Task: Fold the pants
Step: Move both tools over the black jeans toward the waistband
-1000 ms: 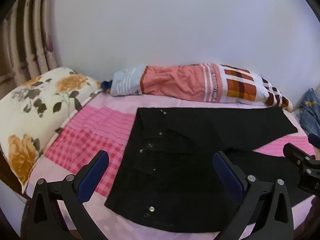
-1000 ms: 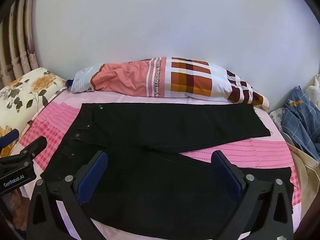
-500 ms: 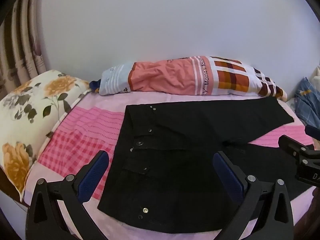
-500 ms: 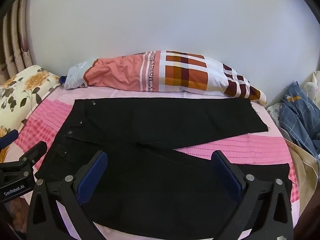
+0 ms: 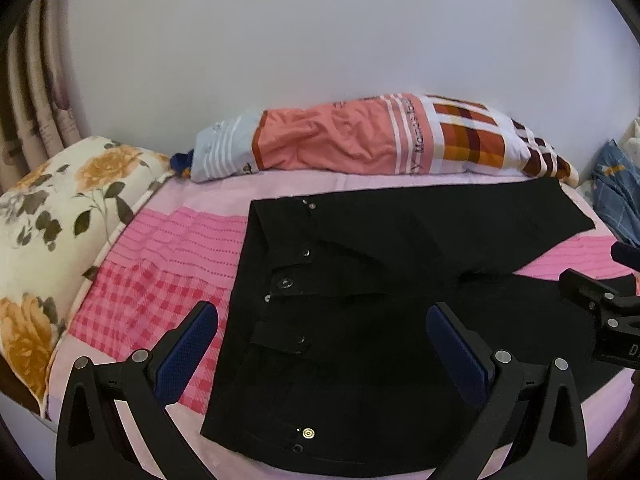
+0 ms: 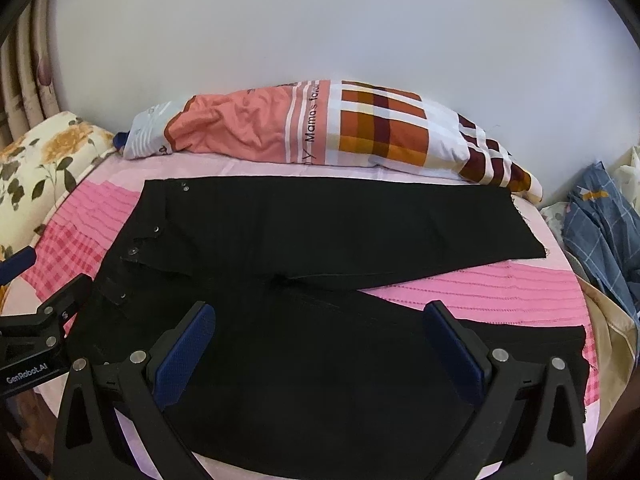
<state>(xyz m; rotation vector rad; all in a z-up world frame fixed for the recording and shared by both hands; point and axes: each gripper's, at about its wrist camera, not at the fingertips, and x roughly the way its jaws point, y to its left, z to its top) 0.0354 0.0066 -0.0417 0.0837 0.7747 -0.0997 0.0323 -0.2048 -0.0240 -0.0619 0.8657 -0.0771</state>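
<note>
Black pants lie flat on the pink bed, waistband with metal buttons to the left, both legs spread toward the right in a V; they also show in the right wrist view. My left gripper is open and empty, hovering above the near waist end. My right gripper is open and empty above the near leg. The right gripper's edge shows in the left wrist view; the left gripper's edge shows in the right wrist view.
A rolled orange and plaid quilt lies along the white wall behind the pants. A floral pillow sits at the left. Blue checked cloth is piled at the right. Pink checked bedsheet borders the pants.
Both grippers have pulled back and lowered slightly, so the bed and pants sit higher and further in view. The pants have not moved. Both grippers stay open.
</note>
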